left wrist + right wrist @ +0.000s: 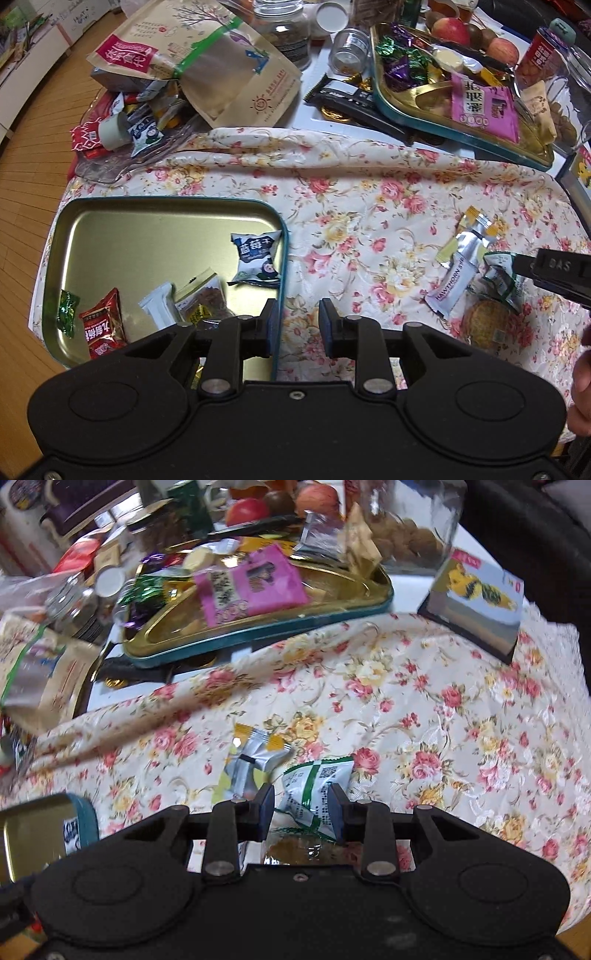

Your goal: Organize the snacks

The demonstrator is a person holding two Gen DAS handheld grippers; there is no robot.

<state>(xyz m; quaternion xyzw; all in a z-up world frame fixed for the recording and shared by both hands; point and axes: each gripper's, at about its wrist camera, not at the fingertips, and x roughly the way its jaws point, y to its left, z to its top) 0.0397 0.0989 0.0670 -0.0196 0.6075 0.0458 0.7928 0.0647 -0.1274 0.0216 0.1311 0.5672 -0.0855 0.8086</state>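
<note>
A gold tin tray (pixel 147 240) with a teal rim lies at the left on the floral cloth. It holds several snacks, among them a blue-and-white packet (pixel 255 258) and a red packet (pixel 103 328). My left gripper (pixel 298 326) hovers over the tray's right rim, open with nothing between its fingers. My right gripper (pixel 301 808) is shut on a green-and-white packet (pixel 317 784), also seen in the left wrist view (pixel 498 275). Under it on the cloth lie a silver-yellow packet (pixel 255 760), a white hawthorn stick (pixel 454 286) and a round cake in clear wrap (pixel 487 321).
A second gold tray (pixel 413 112) at the back holds purple and green candies and a pink packet (pixel 484 103). Behind stand apples, jars and a kraft bag (pixel 214 74). A picture box (pixel 476 605) stands at the right. A hand (pixel 580 387) shows at the right edge.
</note>
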